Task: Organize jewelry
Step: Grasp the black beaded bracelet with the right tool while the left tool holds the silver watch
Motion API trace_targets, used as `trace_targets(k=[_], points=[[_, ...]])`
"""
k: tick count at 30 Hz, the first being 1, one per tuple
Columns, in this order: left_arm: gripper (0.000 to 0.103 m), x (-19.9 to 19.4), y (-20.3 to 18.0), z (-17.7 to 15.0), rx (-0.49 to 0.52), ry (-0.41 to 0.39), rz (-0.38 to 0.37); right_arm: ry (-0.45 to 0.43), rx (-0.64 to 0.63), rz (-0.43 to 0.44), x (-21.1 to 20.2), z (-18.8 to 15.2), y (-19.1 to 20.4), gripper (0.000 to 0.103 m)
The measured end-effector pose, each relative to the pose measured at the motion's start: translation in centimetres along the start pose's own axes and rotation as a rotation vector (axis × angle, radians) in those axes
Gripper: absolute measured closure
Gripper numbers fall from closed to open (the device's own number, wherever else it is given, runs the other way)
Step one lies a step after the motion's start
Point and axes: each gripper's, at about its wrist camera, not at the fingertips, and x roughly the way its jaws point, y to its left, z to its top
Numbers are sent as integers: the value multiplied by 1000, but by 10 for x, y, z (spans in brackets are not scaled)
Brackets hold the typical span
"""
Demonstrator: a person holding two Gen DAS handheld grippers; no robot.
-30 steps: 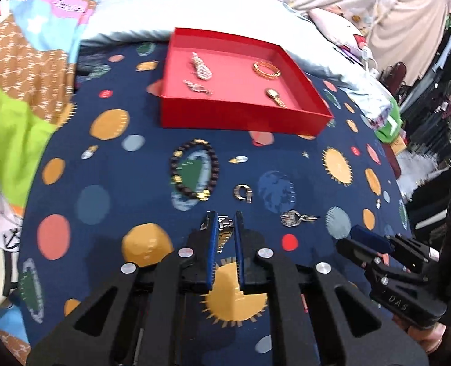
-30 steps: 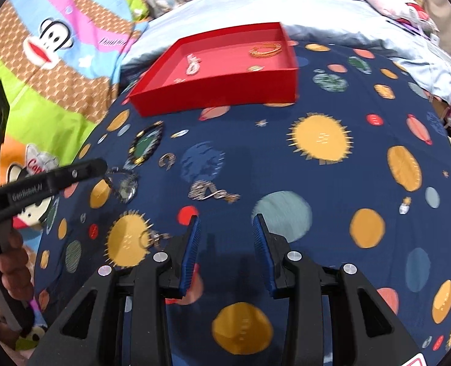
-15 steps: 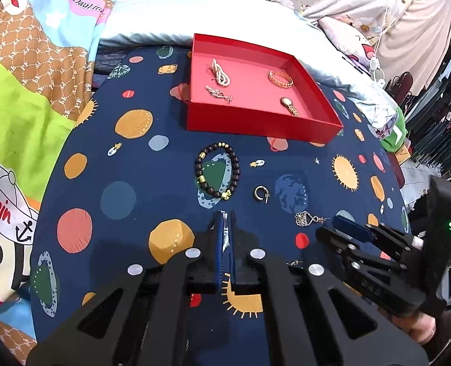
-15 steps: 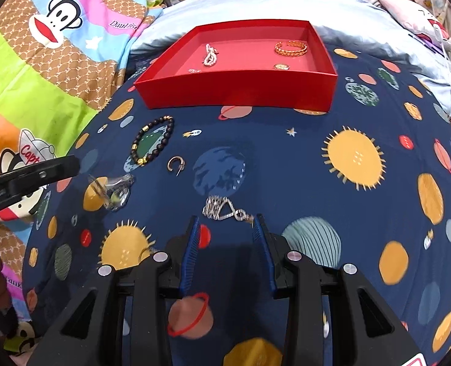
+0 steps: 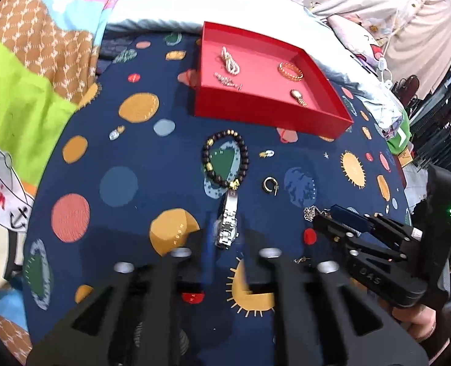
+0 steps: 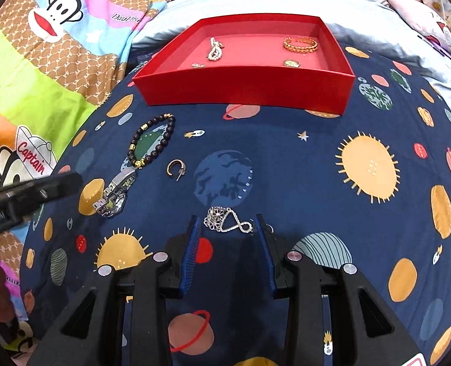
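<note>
Lying loose: watch [image 5: 228, 223], bead bracelet [image 5: 224, 162], hoop earring [image 5: 270, 184] and pendant [image 6: 228, 223], all on the planet-print cloth [image 6: 286, 164], short of the red tray [image 6: 243, 90].
Tray contents: pearl strand [image 5: 230, 61], gold bangle [image 5: 290, 70], small gold piece [image 5: 298, 96], silver brooch [image 5: 228, 80].
Left gripper [image 5: 225, 238]: fingers apart, blurred; watch lies between them on the cloth; contact cannot be told.
Right gripper [image 6: 228, 228]: fingers apart, pendant lying between the tips; right pad looks just beside the pendant's loop, touching not certain.
Obstructions: bracelet sits between watch and tray, its gold bead touching or just beside the strap end; earring lies between bracelet and pendant.
Surroundings: cartoon quilt [image 6: 42, 70] at left, pale blue pillow [image 5: 213, 9] behind the tray.
Left view only: right gripper seen from the side, covering most of the pendant; hanging clothes [image 5: 439, 116] at far right.
Right view only: pendant in full; watch face partly visible; left gripper's tip, blurred, just left of the watch.
</note>
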Motion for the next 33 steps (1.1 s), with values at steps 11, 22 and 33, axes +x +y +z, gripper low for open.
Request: trace_targets(k=[11,22,33], points=[[86,43,-12,-2,52,41,53,-3,15,0,-4,2,-2,68],[93,10,0,4,16,-4,0,-16,-93,66,18,43,41,68],[93,-11,24,6,-45,-22,4,14,-102,64,70,97,59,85]])
